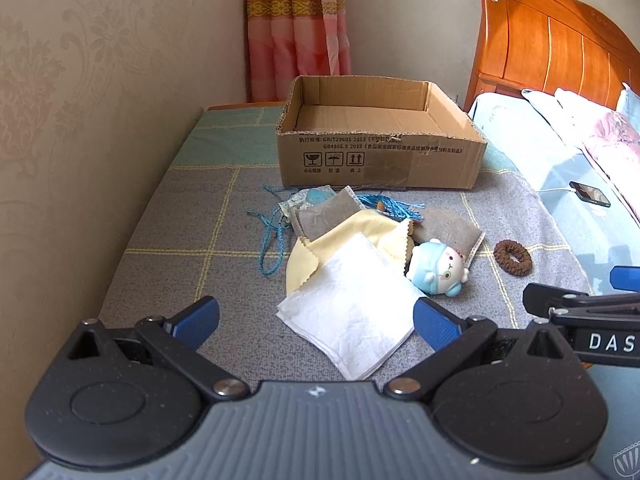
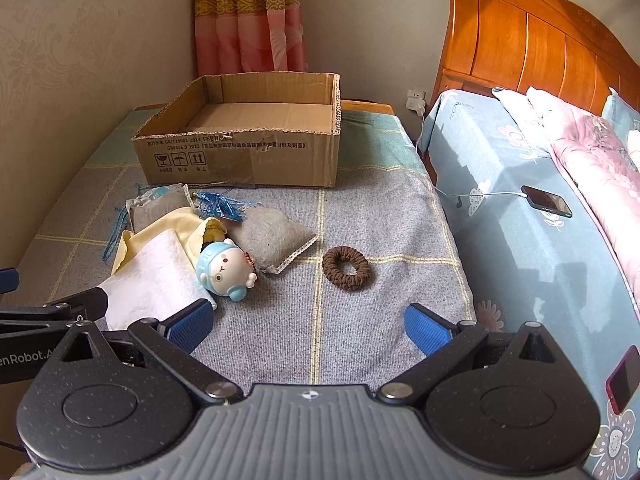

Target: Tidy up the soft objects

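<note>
Currently both tools hover low over the plaid blanket (image 2: 360, 216), each with jaws spread wide and holding nothing; no item has gone into the container, so the step in hand appears to be the first pick.

1. Cardboard box (image 1: 376, 160): open-topped and empty, standing well beyond both sets of jaws, straight ahead of the left gripper (image 1: 316, 320) and ahead and left of the right gripper (image 2: 308, 328).
2. White folded cloth (image 1: 352, 320): lies directly between the left jaws, its near corner reaching back towards the tool body. It overlaps the yellow cloth (image 1: 320, 248) just beyond.
3. Grey pouches (image 2: 272, 236): two, one beyond the yellow cloth and one behind the toy, both ahead of the jaws.
4. Blue cord (image 1: 272, 240): loose tangle ahead and left of the left jaws.
5. Plush toy (image 2: 224, 272): blue and white, ahead of the right gripper's left jaw, touching the white cloth's edge.
6. Brown hair tie (image 2: 346, 268): ahead of the right jaws near centre, apart from the other items.

Next move, as judged: lower the left jaws and pinch the white cloth, gathering all layers, then carry it forward over the box wall. The cloth is limp and may unfold.

Legible markings: box front carries "GB/T29601 2013" and "GB4806.9 2023", Chinese text and three handling symbols. The tool bodies show "DAS" and "enRobot.A", both cut off.
</note>
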A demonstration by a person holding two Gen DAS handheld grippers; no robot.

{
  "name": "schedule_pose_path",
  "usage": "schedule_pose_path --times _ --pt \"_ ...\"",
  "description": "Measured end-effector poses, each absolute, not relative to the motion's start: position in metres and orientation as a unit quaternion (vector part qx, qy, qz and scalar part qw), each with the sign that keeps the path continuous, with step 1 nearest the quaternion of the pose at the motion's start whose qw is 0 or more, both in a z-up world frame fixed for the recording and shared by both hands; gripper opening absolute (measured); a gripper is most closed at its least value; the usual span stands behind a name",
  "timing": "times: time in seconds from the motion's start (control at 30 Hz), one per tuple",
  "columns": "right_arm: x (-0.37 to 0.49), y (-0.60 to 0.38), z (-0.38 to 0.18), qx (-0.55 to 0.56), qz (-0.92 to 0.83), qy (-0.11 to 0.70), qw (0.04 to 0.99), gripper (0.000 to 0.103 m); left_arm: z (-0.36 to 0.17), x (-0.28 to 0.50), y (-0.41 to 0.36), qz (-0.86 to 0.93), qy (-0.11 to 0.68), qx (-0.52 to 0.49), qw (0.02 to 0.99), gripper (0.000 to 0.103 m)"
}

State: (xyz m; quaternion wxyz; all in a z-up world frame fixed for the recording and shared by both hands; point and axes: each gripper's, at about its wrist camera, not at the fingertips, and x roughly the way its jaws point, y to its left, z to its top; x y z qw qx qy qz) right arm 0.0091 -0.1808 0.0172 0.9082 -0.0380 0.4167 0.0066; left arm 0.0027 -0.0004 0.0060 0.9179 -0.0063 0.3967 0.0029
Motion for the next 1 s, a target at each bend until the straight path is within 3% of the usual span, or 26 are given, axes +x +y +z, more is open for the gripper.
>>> schedule_pose_path --times 1.0 --pt "0.0077 -0.1789 0.0202 -0.039 0.013 0.411 0.911 0.103 0.0051 0.0035 0.0002 -0.001 0.392 -0.001 0.92 0.102"
